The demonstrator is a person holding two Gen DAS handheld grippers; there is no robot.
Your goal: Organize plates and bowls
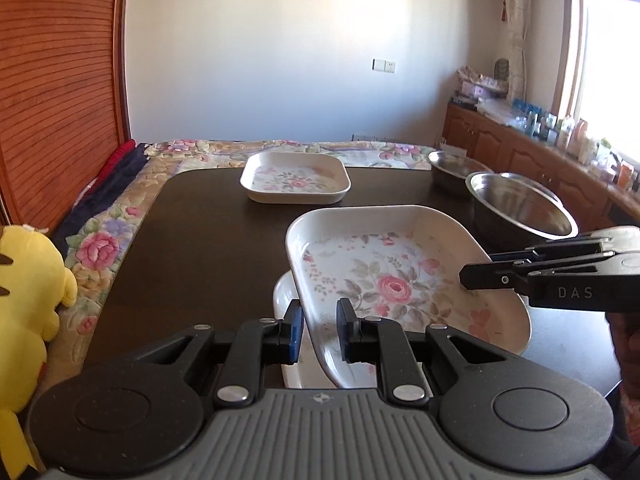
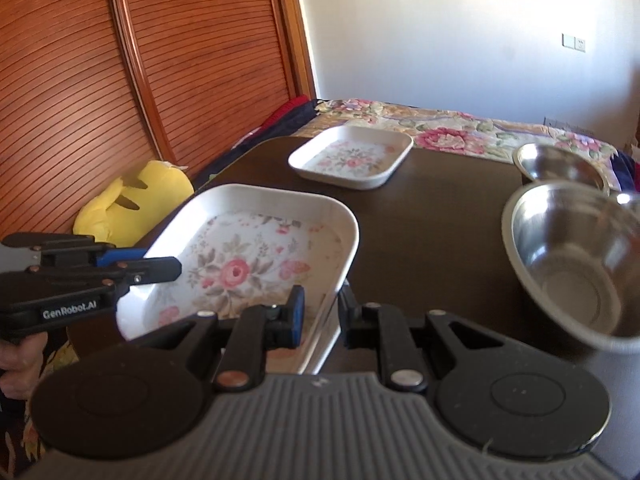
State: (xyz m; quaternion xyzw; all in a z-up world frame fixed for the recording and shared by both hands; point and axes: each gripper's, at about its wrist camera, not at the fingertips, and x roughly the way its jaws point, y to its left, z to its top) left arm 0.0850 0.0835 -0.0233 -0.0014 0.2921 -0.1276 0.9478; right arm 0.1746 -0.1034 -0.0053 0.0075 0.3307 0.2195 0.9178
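Two tools lift one flowered plate above the dark counter (image 1: 208, 240).

Nearest, the left tool (image 1: 318, 332) is nearly closed, pinching the near rim of the held plate (image 1: 400, 280); the right tool (image 2: 320, 318) is also narrow, pinching the opposite rim of this plate. Under it a second white plate (image 1: 284, 300) lies on the counter, and a third plate (image 1: 296, 178) lies farther away. At the right stand two steel bowls, the near bowl (image 1: 524, 208) and the far bowl (image 1: 456, 168). All look empty.
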